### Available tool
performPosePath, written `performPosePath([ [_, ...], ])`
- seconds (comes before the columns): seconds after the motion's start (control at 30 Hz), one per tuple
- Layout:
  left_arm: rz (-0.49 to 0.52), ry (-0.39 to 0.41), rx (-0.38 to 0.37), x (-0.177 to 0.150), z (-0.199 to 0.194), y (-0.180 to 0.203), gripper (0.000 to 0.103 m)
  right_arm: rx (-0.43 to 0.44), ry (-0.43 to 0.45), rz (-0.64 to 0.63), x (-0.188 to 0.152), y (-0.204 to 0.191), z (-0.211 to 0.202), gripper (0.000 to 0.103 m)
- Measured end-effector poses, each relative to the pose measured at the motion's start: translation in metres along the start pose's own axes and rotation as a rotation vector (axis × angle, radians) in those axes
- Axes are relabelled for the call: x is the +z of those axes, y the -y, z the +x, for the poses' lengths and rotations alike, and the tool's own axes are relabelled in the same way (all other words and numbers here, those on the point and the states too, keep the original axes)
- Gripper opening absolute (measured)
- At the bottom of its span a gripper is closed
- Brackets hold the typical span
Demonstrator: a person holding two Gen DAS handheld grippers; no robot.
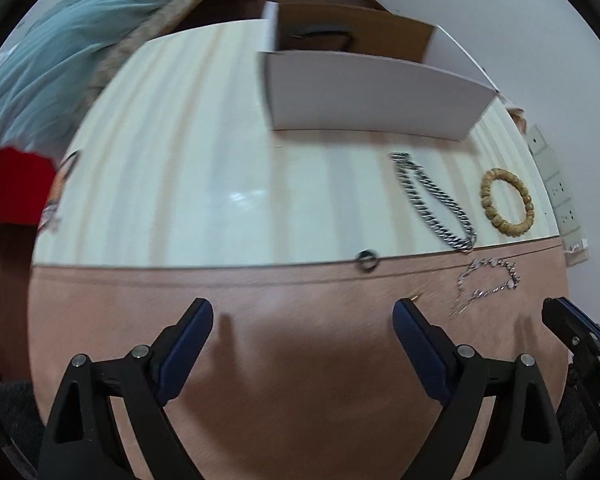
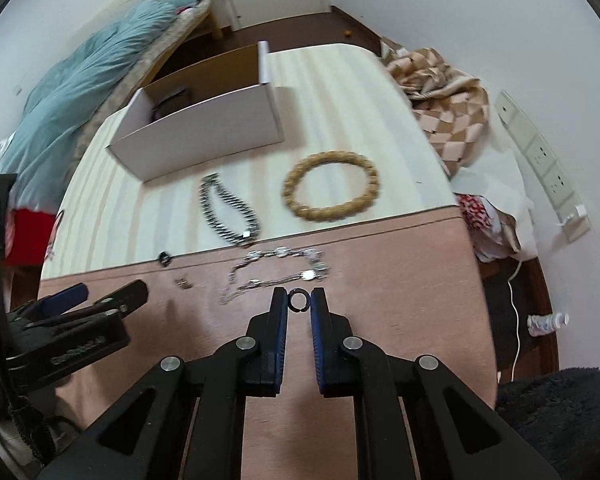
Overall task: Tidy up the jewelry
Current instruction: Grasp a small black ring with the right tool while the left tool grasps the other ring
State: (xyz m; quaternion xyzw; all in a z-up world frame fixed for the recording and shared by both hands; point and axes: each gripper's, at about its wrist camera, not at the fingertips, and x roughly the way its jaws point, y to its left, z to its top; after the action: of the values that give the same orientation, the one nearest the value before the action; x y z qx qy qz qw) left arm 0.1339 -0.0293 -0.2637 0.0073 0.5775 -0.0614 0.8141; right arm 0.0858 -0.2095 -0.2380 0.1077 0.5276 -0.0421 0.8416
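Note:
My right gripper (image 2: pixel 299 300) is shut on a small black ring (image 2: pixel 299 301), pinched at its tips just above the pink table part (image 2: pixel 380 300). Behind it lie a thin silver necklace (image 2: pixel 276 268), a heavy silver chain (image 2: pixel 228 212) and a wooden bead bracelet (image 2: pixel 330 186). A white open box (image 2: pixel 204 132) stands farther back. My left gripper (image 1: pixel 302 316) is open over bare pink surface with nothing between its fingers. Ahead of it I see another small ring (image 1: pixel 367 259), a tiny gold piece (image 1: pixel 415 297), the thin silver necklace (image 1: pixel 488 280), the heavy chain (image 1: pixel 432 200) and the bracelet (image 1: pixel 508 204).
A blue-green duvet (image 2: pixel 80 88) lies on a bed to the left. A checkered blanket (image 2: pixel 440 92) is heaped at the table's right edge. Wall sockets (image 2: pixel 540 160) are on the right wall, and a water bottle (image 2: pixel 548 322) lies on the floor. A red item (image 1: pixel 16 188) sits left of the table.

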Motion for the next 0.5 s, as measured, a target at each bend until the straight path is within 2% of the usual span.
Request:
performPosePath([
  [0.17,0.045,0.023,-0.031,0.005,0.009,0.022,0.086,-0.008,-0.004,0.019,-0.001,0.007,0.001,0.012],
  [0.23,0.055,0.017,-0.036,0.009,0.015,0.027,0.069,-0.008,-0.007,0.026,0.0,0.009,0.003,0.012],
  [0.3,0.069,0.041,-0.023,0.008,0.015,0.032,0.063,-0.01,-0.01,0.03,-0.001,0.01,0.004,0.012],
  [0.37,0.071,0.056,-0.021,0.008,0.013,0.031,0.049,-0.01,-0.011,0.03,-0.001,0.01,0.005,0.012],
  [0.4,0.075,0.065,-0.019,0.009,0.013,0.031,0.031,-0.01,-0.012,0.03,-0.001,0.009,0.006,0.012],
  [0.43,0.076,0.069,-0.02,0.01,0.013,0.03,0.02,-0.009,-0.013,0.031,-0.001,0.009,0.006,0.012],
  [0.5,0.067,0.067,-0.037,0.013,0.014,0.027,0.01,-0.006,-0.014,0.032,0.0,0.008,0.007,0.012],
])
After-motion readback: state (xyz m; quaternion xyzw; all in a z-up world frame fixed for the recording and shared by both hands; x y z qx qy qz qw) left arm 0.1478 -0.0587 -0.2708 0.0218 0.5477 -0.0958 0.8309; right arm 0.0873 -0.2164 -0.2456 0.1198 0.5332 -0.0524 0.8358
